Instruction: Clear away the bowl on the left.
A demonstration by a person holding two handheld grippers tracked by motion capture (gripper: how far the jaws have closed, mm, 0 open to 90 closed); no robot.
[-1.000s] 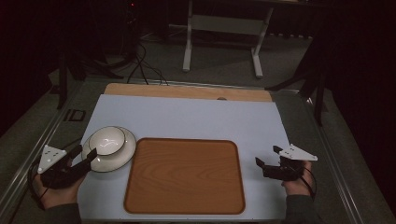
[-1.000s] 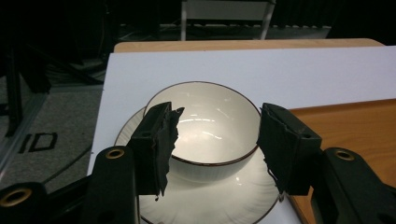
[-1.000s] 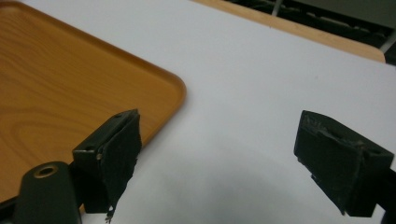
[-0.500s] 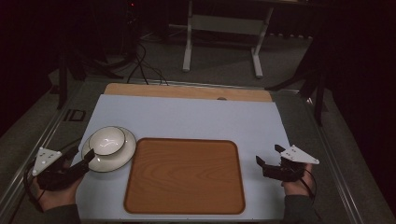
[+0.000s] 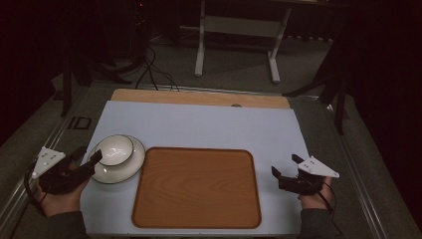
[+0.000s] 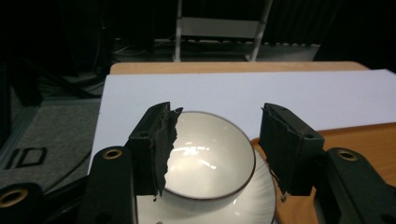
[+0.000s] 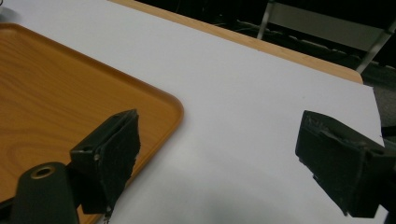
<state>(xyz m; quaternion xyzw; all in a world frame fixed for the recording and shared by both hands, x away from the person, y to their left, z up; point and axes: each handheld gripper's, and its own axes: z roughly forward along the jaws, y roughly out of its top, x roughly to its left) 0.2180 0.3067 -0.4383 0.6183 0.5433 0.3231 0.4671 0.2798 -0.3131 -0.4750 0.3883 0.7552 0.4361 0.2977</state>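
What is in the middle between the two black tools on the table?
In the high view, the wooden tray lies between the left tool and the right tool.

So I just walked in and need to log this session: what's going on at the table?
A person holds a claw in each hand at a white-covered table. The left claw is open right by a white bowl that sits on a saucer, beside an empty wooden tray. Its jaws flank the bowl without clearly gripping it. The right claw is open too, holding nothing, to the right of the tray.

Black tools, grey plates, dark sleeves
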